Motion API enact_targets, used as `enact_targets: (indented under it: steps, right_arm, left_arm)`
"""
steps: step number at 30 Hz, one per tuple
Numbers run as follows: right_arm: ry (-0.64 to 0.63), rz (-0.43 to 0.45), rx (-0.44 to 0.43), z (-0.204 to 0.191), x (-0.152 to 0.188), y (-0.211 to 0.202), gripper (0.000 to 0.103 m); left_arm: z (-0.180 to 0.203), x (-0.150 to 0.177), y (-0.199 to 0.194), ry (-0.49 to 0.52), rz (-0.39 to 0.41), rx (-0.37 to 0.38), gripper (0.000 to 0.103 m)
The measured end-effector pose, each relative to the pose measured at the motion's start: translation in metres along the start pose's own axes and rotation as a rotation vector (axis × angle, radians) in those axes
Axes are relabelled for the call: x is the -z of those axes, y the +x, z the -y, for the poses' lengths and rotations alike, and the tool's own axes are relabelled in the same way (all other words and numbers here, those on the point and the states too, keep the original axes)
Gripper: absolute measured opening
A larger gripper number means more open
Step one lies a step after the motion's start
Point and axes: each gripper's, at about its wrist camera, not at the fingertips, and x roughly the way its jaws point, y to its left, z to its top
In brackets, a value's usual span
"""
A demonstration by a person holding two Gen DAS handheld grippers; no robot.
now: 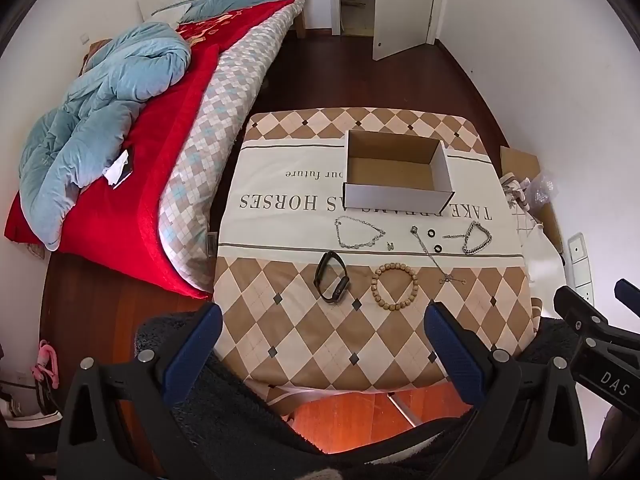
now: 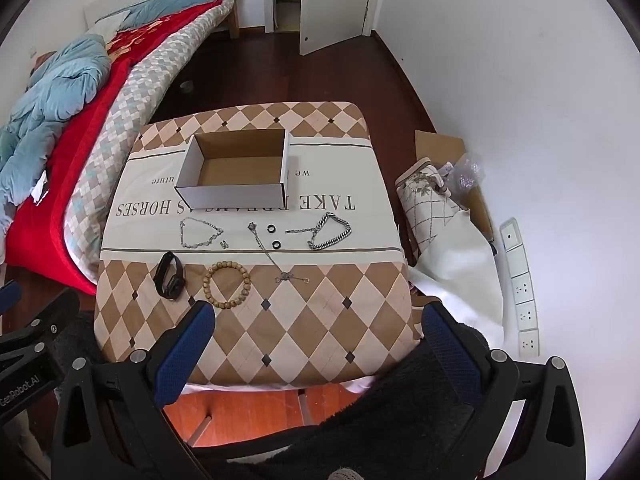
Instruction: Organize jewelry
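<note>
An open, empty cardboard box stands on the cloth-covered table. In front of it lie a silver necklace, a thin chain, two black rings, a chunky silver bracelet, a black smart band and a wooden bead bracelet. My left gripper and right gripper are open and empty, held back over the table's near edge.
A bed with a red blanket and blue quilt stands close on the left. Cardboard, folded cloth and a plastic bag lie on the floor at the right by the wall. An open door is at the back.
</note>
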Motion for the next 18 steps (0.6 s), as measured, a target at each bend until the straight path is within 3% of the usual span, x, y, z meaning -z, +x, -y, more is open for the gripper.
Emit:
enact_targets:
  steps: [18]
  right_arm:
    - [0.003,0.01,-0.004,0.0001,-0.0008,-0.0033,0.103]
  left_arm:
    - [0.0004,-0.0016,-0.0024,0.002,0.009,-0.003,0.103]
